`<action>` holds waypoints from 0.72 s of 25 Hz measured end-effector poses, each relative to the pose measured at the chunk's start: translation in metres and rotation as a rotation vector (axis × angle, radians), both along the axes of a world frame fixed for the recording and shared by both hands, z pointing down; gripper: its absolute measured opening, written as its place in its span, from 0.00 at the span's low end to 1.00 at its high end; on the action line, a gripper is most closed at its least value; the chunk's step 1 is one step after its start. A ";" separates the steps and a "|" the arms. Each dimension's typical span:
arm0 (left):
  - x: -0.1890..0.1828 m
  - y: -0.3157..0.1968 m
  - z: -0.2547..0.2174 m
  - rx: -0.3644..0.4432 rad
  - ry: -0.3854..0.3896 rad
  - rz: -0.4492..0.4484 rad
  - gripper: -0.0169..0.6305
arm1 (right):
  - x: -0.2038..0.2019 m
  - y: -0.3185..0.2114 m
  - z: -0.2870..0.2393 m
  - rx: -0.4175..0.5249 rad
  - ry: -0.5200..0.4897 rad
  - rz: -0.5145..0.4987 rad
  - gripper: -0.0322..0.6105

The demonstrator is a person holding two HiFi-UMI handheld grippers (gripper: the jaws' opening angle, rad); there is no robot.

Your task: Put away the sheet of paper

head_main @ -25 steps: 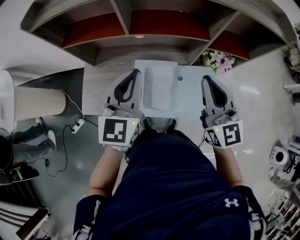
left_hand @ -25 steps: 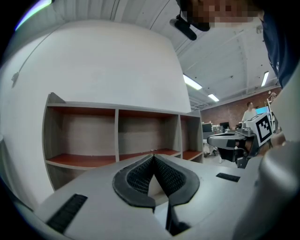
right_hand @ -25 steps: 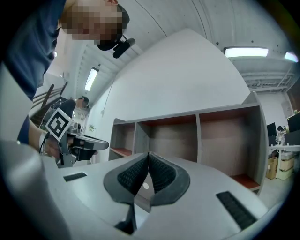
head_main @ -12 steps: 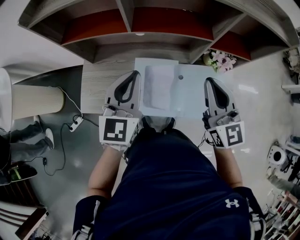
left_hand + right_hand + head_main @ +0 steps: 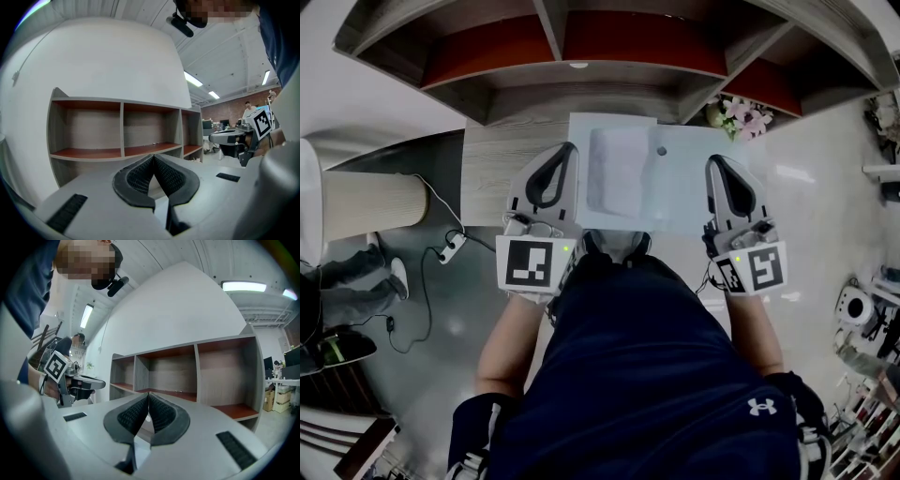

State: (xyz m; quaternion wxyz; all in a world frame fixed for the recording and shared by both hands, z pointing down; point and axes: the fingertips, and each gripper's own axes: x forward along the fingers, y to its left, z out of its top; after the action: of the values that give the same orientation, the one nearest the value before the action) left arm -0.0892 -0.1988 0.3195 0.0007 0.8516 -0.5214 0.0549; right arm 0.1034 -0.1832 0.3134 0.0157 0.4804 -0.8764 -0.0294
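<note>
Two grippers shut and level, sheet between them.
Left gripper (image 5: 569,150) has its jaws closed tip to tip with nothing gripped, held over the wood-grain surface (image 5: 492,169) below the open shelf unit (image 5: 581,82). The sheet of paper (image 5: 623,178) lies flat just beside its inner edge; contact cannot be told. Right gripper (image 5: 714,161) sits at the sheet's far edge, pads also pressed together and empty, with flowers (image 5: 739,120) beyond its tip.

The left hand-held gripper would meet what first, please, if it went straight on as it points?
Probably the shelf unit, near its middle compartment; nothing nearer shows, though depth is unclear.
</note>
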 end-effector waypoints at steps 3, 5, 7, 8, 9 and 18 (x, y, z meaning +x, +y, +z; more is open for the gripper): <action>-0.002 0.000 0.002 -0.003 -0.003 -0.001 0.05 | 0.000 0.001 0.003 -0.004 0.005 0.005 0.07; -0.001 0.001 0.002 -0.002 -0.003 0.002 0.05 | 0.000 0.002 0.002 -0.003 0.005 0.010 0.07; 0.000 0.002 0.003 -0.002 -0.001 0.004 0.05 | 0.002 0.003 0.002 -0.005 0.007 0.015 0.07; 0.000 0.003 0.004 -0.004 0.000 0.004 0.05 | 0.003 0.003 0.003 -0.005 0.008 0.017 0.07; 0.001 0.003 0.005 -0.006 0.001 0.005 0.05 | 0.004 0.003 0.003 -0.003 0.009 0.018 0.07; 0.001 0.004 0.002 -0.007 -0.002 0.007 0.05 | 0.007 0.005 0.001 -0.011 0.006 0.024 0.07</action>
State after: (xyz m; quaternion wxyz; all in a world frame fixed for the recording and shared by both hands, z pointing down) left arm -0.0878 -0.1948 0.3217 0.0028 0.8533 -0.5182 0.0575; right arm 0.1104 -0.1784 0.3146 0.0214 0.4907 -0.8707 -0.0258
